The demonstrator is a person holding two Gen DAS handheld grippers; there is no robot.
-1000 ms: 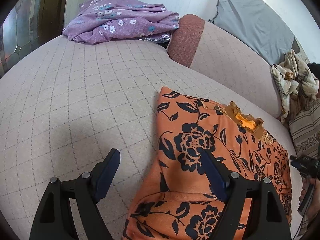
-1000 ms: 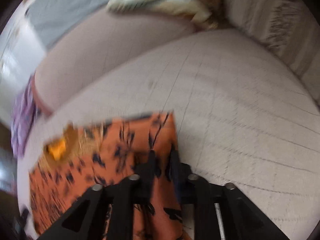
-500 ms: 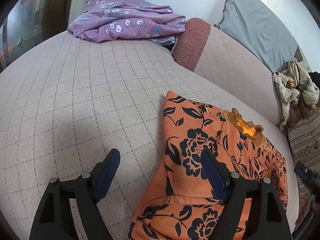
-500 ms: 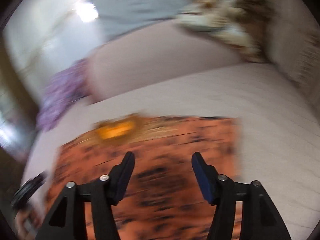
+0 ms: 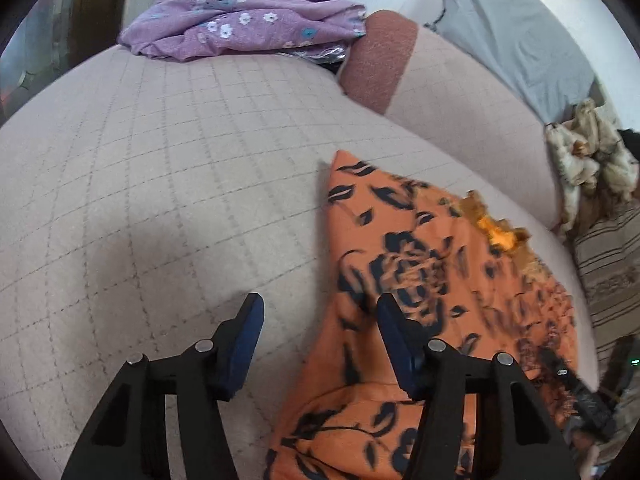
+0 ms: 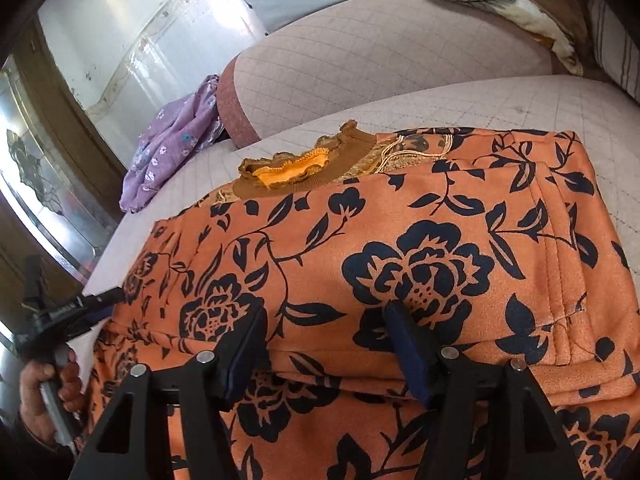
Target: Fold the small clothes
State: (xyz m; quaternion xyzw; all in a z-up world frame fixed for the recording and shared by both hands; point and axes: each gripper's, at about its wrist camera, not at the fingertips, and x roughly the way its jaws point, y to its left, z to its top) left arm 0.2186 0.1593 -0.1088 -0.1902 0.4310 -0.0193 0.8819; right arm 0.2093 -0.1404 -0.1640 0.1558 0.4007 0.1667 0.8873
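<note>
On quilted sofa (image 6: pixel 460 104): orange floral garment (image 6: pixel 400 240) folded, collar toward backrest, apparently; both tools (image 5: pixel 318 320) (image 6: pixel 324 328) wide, empty.

**Cloth, plastic and a little metal**

Beneath the right gripper (image 6: pixel 324 320), the orange garment (image 6: pixel 400 240) is matt, soft fleecy cloth. Gripper fingers (image 5: pixel 244 332) look like matt black plastic with shiny metal screws. Ahead, the sofa (image 5: pixel 160 180) is quilted, matt fabric.

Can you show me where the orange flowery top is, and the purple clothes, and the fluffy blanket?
orange top (image 6: pixel 400 248): right wrist view, on its big black flower.
purple clothes (image 5: pixel 240 28): left wrist view, middle of the pile.
blanket (image 5: pixel 588 160): left wrist view, on its crumpled cream folds.
</note>
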